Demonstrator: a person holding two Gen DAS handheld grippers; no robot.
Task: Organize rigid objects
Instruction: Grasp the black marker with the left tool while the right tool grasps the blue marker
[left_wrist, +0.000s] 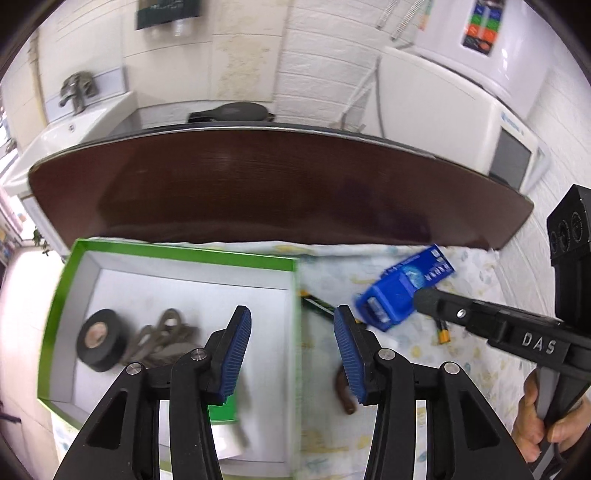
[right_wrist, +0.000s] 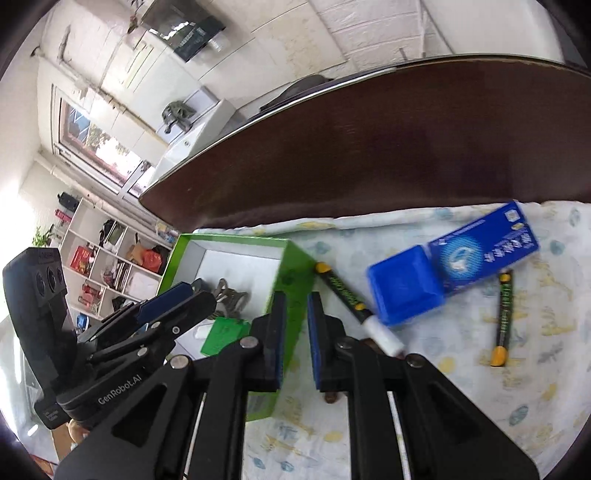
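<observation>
- Green-walled cardboard box (left_wrist: 184, 254) sits at left on the patterned cloth (left_wrist: 476, 369); inside it a black tape roll (left_wrist: 98, 339), a grey-brown clump of looped metal pieces (left_wrist: 162, 338) (can't tell what exactly) and a green card (right_wrist: 223, 334).
- Left gripper (left_wrist: 291, 350) hovers over the box's right wall, jaws spread wide, nothing between the blue pads (left_wrist: 236, 354).
- Just right of the box wall: a green-black pen-shaped item with a yellow end (right_wrist: 341, 291), lying diagonally, with a white cylindrical piece (right_wrist: 384, 336) at its near end. A brown object (left_wrist: 343, 391) lies under the gripper; too hidden to name.
- Blue carton (right_wrist: 484, 247) with a blue square tray or lid (right_wrist: 406, 291) against its left end lies further right, outside the box.
- Second green-black pen-shaped item (right_wrist: 504, 317) lies just right of the blue tray, on the cloth.
- Right gripper (right_wrist: 297, 339): in its own view, jaws nearly together, narrow gap, nothing pinched. In the left view its tip is at the blue tray's edge; can't tell if it touches.
- Step, as I read it: between picks. Some items boxed; pens, blue carton and tray, and the brown thing still out.
- Next move likely needs the right jaws to spread and straddle the near pen across its narrow axis, or the tray's rim, then carry it over the box wall. Left gripper sits in that path; keep it clear.
</observation>
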